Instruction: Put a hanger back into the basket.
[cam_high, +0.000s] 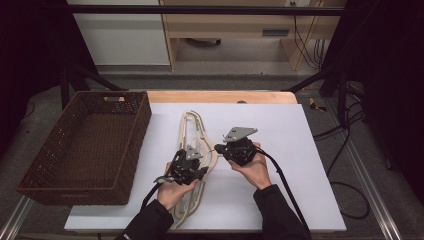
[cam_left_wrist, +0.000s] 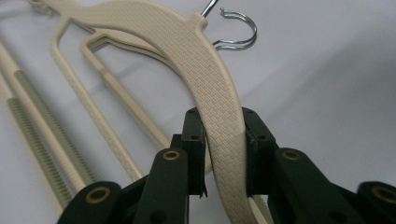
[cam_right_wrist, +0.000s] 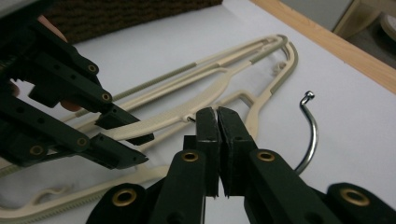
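high: above, facing forward-down | claw views: close, low | shared: hangers (cam_high: 196, 145)

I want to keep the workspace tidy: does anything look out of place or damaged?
Only the beige hangers on the white table: they lie in an uneven stack, frames fanned apart, hooks not lined up. Nothing looks broken or spilled.

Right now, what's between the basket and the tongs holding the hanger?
Just bare white table. In the high view, nothing lies between the wicker basket and the left tongs clamping the beige hanger.
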